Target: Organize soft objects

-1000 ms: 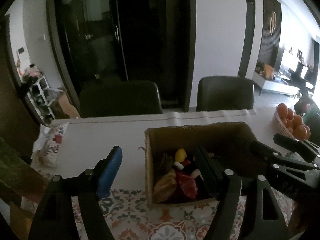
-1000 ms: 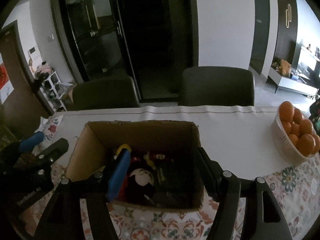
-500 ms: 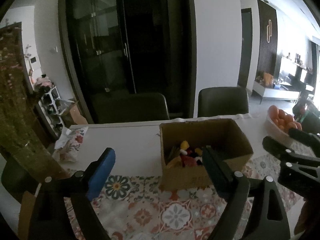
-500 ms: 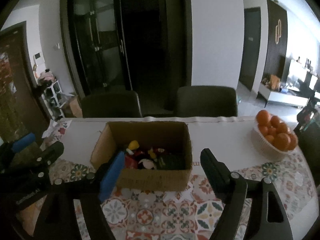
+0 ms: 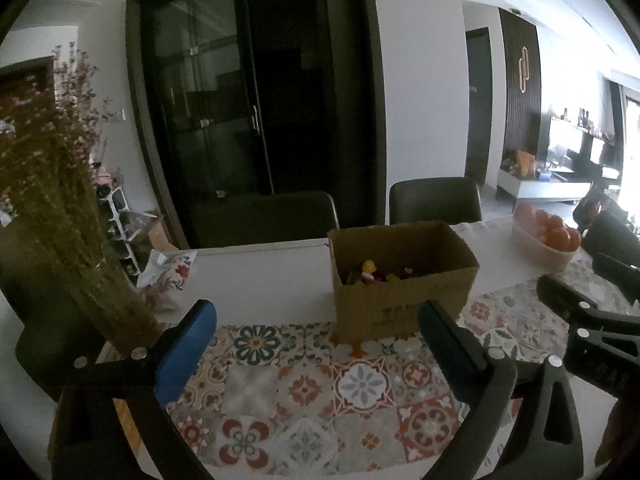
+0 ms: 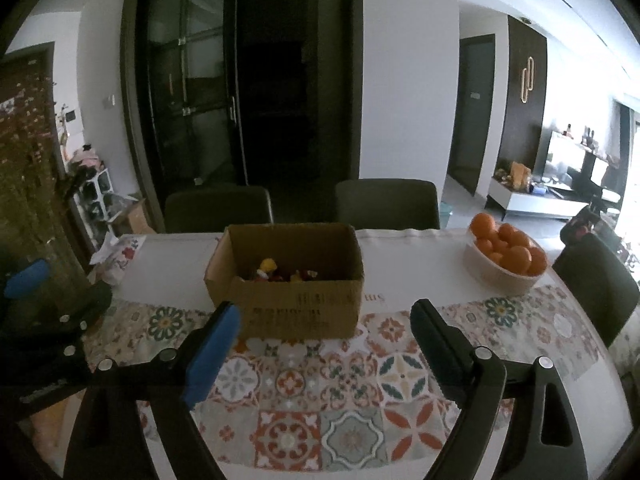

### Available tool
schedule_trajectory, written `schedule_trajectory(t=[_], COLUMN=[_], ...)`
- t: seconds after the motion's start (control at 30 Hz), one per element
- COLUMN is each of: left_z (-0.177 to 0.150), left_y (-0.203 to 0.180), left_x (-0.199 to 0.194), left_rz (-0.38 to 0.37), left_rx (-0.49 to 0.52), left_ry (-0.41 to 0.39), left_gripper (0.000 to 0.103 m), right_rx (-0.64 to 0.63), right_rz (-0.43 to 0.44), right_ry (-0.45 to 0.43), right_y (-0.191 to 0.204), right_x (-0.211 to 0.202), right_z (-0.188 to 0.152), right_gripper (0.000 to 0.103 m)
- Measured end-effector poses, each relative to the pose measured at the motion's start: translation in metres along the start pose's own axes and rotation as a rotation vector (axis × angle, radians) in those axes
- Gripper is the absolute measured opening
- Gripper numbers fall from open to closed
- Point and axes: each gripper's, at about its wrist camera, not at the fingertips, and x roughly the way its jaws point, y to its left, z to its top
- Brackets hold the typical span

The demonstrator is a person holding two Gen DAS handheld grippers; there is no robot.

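Note:
A brown cardboard box [image 5: 404, 296] [image 6: 296, 312] stands on the table with several soft toys [image 5: 374, 274] [image 6: 280, 274] inside, red and yellow ones showing above the rim. My left gripper [image 5: 316, 328] is open and empty, held back from the box over the patterned mat. My right gripper [image 6: 324, 324] is open and empty, also well in front of the box. The right gripper also shows at the right edge of the left wrist view [image 5: 580, 312], and the left gripper shows at the left edge of the right wrist view [image 6: 48, 300].
A white bowl of oranges [image 6: 506, 262] [image 5: 546, 238] sits on the table at the right. A tall bunch of dried flowers [image 5: 60, 220] stands at the left edge. A patterned mat [image 6: 340, 392] covers the near table. Two dark chairs [image 6: 386, 204] stand behind the table.
Both grippers have pulled back and up from just over the box; the box now looks smaller and farther away. Both stay open and empty.

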Motion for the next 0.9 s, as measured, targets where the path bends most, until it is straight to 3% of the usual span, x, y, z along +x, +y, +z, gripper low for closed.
schedule_trajectory(t=[0.9], left_z=[-0.07], left_y=[-0.04], left_x=[-0.157], left_rz=[0.045], left_rx=[-0.032], left_ry=[-0.078], left_gripper=[0.103], right_rx=[-0.014], right_rz=[0.055], right_ry=[-0.053], right_y=[-0.039], right_x=[-0.144], right_z=[-0.079], right_gripper=[0.092])
